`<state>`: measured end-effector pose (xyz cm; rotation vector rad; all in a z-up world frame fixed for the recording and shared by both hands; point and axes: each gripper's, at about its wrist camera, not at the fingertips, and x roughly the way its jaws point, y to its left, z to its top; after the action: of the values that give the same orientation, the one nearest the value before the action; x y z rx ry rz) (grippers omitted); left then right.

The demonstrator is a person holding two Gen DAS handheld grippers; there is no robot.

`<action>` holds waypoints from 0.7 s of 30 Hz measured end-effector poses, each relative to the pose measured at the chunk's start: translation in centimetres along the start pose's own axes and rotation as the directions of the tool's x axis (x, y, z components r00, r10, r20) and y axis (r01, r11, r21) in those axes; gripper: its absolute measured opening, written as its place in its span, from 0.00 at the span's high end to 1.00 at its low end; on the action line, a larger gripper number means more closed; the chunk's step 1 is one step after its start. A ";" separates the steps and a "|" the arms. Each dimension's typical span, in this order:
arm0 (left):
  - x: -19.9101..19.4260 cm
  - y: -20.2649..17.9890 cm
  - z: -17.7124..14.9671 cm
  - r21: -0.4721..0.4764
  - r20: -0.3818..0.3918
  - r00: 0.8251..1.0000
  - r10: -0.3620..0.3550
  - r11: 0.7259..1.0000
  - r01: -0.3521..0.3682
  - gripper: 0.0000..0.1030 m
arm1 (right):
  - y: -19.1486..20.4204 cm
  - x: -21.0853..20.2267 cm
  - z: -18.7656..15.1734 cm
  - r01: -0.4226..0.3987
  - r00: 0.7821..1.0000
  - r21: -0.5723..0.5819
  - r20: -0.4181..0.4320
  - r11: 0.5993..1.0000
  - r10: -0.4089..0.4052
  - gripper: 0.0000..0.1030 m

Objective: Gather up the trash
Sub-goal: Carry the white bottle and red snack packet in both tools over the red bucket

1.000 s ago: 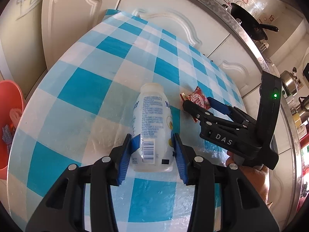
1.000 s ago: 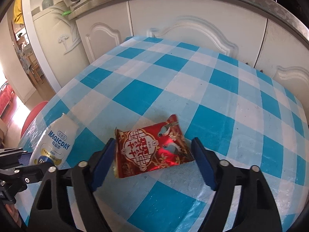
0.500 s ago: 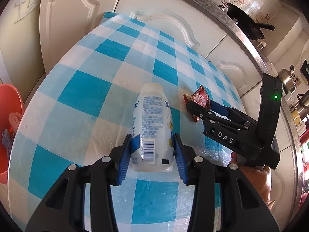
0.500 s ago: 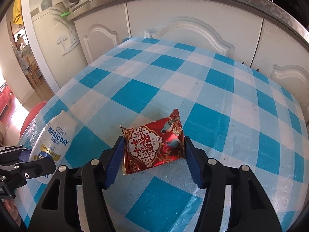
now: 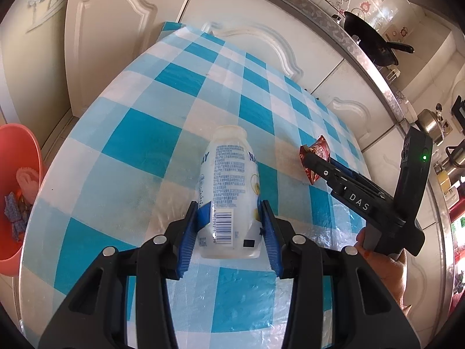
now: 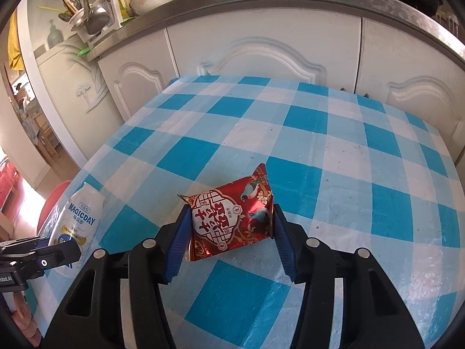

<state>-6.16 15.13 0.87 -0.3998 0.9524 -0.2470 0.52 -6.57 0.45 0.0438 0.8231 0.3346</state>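
Clamping left tool (image 5: 231, 229) on white bottle (image 5: 229, 192) lying on checked table (image 5: 139, 142); right tool (image 6: 229, 229), jaws just closing, pinching red wrapper (image 6: 232, 218) beside it.

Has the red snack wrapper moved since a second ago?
Yes. The red snack wrapper was squeezed narrower and tilted up off the checked tablecloth as the right gripper's jaws closed on it.
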 end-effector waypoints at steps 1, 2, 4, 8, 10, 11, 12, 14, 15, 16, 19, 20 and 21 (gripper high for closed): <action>-0.2 0.1 0.0 -0.001 0.004 1.000 -0.001 1.000 0.001 0.58 | -0.1 -0.1 0.0 -0.007 1.000 0.014 0.006 1.000 0.007 0.47; -0.4 0.2 0.0 -0.001 0.007 1.000 -0.001 1.000 0.001 0.58 | -0.2 -0.3 -0.1 -0.013 1.000 0.027 0.013 1.000 0.013 0.47; -0.8 0.4 0.0 0.000 0.013 1.000 -0.002 1.000 0.002 0.58 | -0.3 -0.5 -0.2 -0.021 1.000 0.046 0.021 0.999 0.021 0.47; -1.6 1.2 0.0 -0.008 0.026 1.000 -0.006 1.000 0.007 0.58 | -0.4 -1.2 -0.4 -0.058 0.998 0.095 0.030 0.994 0.056 0.47; -2.1 1.7 0.0 -0.013 0.032 0.999 -0.007 1.000 0.008 0.58 | -0.3 -1.7 -0.5 -0.067 0.997 0.106 0.039 0.992 0.063 0.47; -2.3 1.9 0.0 -0.015 0.034 0.999 -0.007 1.000 0.007 0.58 | -0.2 -2.0 -0.6 -0.072 0.997 0.112 0.043 0.991 0.067 0.47; -2.4 2.2 0.0 -0.016 0.034 0.999 -0.006 1.000 0.007 0.58 | -0.1 -2.3 -0.7 -0.077 0.996 0.118 0.048 0.990 0.071 0.47; -2.8 2.8 -0.1 -0.020 0.035 0.999 -0.003 1.000 0.004 0.58 | 0.2 -2.9 -0.8 -0.084 0.995 0.127 0.058 0.988 0.077 0.47; -3.0 3.3 -0.2 -0.025 0.037 0.999 -0.003 1.000 0.004 0.58 | 0.3 -3.1 -0.8 -0.087 0.995 0.132 0.064 0.987 0.079 0.47; -3.2 3.6 -0.3 -0.028 0.038 0.999 -0.003 1.000 0.004 0.58 | 0.4 -3.3 -0.8 -0.091 0.994 0.138 0.069 0.986 0.082 0.47; -3.9 4.7 -0.4 -0.040 0.045 0.999 0.002 0.999 0.000 0.58 | 1.1 -4.1 -0.7 -0.111 0.991 0.146 0.096 0.983 0.098 0.47; -4.2 5.1 -0.4 -0.045 0.049 0.999 0.002 0.999 0.000 0.58 | 1.3 -4.3 -0.7 -0.116 0.989 0.147 0.104 0.982 0.101 0.47; -4.5 5.6 -0.4 -0.051 0.054 0.999 0.003 0.999 -0.001 0.58 | 1.6 -4.5 -0.7 -0.122 0.988 0.150 0.108 0.981 0.106 0.47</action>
<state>-8.87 21.76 1.56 -0.4505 0.9072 -0.2094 -3.28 -6.47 3.39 0.2536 0.7476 0.3726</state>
